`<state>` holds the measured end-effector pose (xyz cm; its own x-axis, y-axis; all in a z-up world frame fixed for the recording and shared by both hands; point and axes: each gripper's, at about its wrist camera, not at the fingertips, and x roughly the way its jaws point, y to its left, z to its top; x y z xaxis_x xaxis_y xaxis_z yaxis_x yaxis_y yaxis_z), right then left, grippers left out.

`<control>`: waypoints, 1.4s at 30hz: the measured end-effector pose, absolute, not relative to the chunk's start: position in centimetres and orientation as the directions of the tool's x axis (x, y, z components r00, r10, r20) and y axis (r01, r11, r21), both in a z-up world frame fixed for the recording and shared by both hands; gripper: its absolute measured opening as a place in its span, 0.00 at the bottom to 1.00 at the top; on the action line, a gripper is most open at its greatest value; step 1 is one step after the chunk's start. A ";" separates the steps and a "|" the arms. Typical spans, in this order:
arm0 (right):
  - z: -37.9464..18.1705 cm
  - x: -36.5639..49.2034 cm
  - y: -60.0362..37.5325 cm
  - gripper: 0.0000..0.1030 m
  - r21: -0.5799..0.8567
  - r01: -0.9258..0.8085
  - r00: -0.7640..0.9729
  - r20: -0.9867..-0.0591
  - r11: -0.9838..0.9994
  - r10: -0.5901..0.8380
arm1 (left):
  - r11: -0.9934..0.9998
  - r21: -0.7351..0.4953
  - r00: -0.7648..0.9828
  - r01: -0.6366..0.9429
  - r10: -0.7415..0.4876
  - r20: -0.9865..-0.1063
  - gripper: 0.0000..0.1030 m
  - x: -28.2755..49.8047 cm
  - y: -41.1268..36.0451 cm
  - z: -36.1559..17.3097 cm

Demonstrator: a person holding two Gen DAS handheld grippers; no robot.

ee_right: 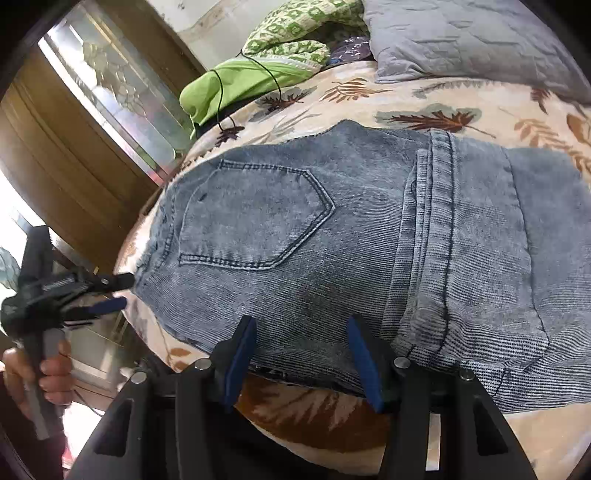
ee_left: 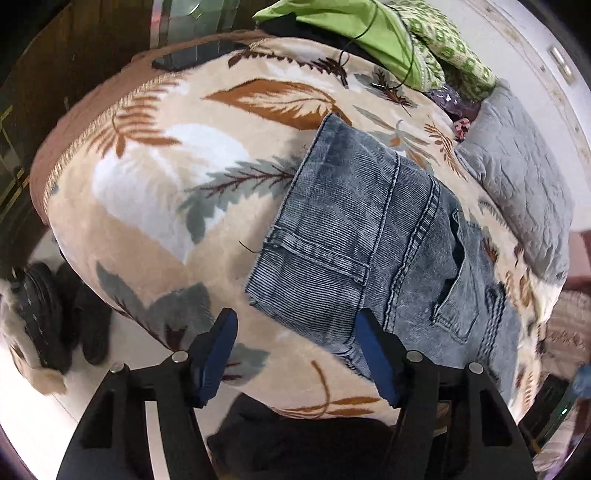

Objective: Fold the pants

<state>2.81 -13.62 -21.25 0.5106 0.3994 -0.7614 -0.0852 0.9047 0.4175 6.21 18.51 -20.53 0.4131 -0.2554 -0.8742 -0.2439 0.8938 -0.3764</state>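
Observation:
Folded blue-grey jeans (ee_left: 362, 236) lie flat on a leaf-patterned blanket (ee_left: 155, 206) that covers the bed. My left gripper (ee_left: 295, 326) hovers over their near left corner with its blue pads apart, and the denim edge lies between them unpinched. The right wrist view shows the jeans (ee_right: 369, 258) with a back pocket (ee_right: 255, 218) facing up. My right gripper (ee_right: 301, 330) stands open over their near edge, fabric flat under the gap. At the left of that view a hand holds the left gripper (ee_right: 123, 293) by the waist edge.
A grey pillow (ee_left: 517, 166) lies at the far right of the bed, with green clothes (ee_left: 354, 33) and a black cable (ee_left: 406, 66) at the far end. A dark phone (ee_left: 192, 55) rests on the far left. Black shoes (ee_left: 55, 314) sit on the floor beside the bed.

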 end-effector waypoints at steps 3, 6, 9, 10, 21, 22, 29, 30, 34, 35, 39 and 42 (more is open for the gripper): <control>-20.8 2.4 -14.7 0.51 0.480 -0.080 0.538 -0.717 0.874 0.443 | 0.868 -0.414 0.414 -0.274 -0.282 -0.866 0.66 6.2 18.9 -20.6; -19.9 1.5 -15.7 0.51 0.520 -0.103 0.596 -0.650 0.848 0.471 | 0.851 -0.441 0.428 -0.284 -0.299 -0.853 0.66 6.1 19.3 -20.3; -19.6 1.3 -16.1 0.51 0.534 -0.100 0.615 -0.630 0.840 0.474 | 0.828 -0.469 0.431 -0.308 -0.318 -0.845 0.67 6.0 19.9 -20.4; -19.6 1.3 -16.1 0.51 0.535 -0.102 0.616 -0.628 0.839 0.475 | 0.821 -0.478 0.424 -0.313 -0.329 -0.844 0.68 6.1 20.0 -20.6; -20.0 1.6 -16.4 0.51 0.537 -0.069 0.609 -0.645 0.841 0.462 | 0.755 -0.557 0.413 -0.346 -0.411 -0.813 0.66 8.0 19.7 -22.7; -20.0 1.6 -16.3 0.51 0.531 -0.070 0.608 -0.648 0.844 0.458 | 0.753 -0.559 0.418 -0.346 -0.409 -0.811 0.65 8.1 19.6 -22.7; -20.1 2.0 -15.7 0.51 0.504 -0.063 0.598 -0.672 0.861 0.437 | 0.692 -0.641 0.475 -0.332 -0.465 -0.747 0.32 7.5 20.0 -23.3; -20.2 2.1 -15.6 0.51 0.501 -0.062 0.597 -0.674 0.863 0.434 | 0.690 -0.646 0.479 -0.326 -0.469 -0.742 0.31 7.4 20.0 -23.3; -20.3 2.2 -15.3 0.51 0.487 -0.061 0.593 -0.684 0.871 0.424 | 0.696 -0.654 0.493 -0.297 -0.475 -0.729 0.19 7.3 19.9 -22.9; -20.3 2.2 -15.3 0.51 0.484 -0.062 0.594 -0.685 0.873 0.422 | 0.703 -0.653 0.499 -0.282 -0.474 -0.726 0.17 7.4 19.7 -22.6; -20.3 2.2 -15.3 0.51 0.482 -0.059 0.594 -0.687 0.874 0.419 | 0.721 -0.651 0.524 -0.237 -0.469 -0.710 0.13 7.6 19.1 -21.5; -20.0 2.7 -15.6 0.51 0.485 -0.037 0.602 -0.687 0.874 0.406 | 0.745 -0.634 0.534 -0.206 -0.458 -0.711 0.13 7.7 18.6 -20.8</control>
<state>2.72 -15.57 -19.98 0.6023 0.4063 -0.6871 -0.0368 0.8740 0.4845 7.66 18.62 -20.78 0.5343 -0.4576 -0.7107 -0.2057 0.7451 -0.6344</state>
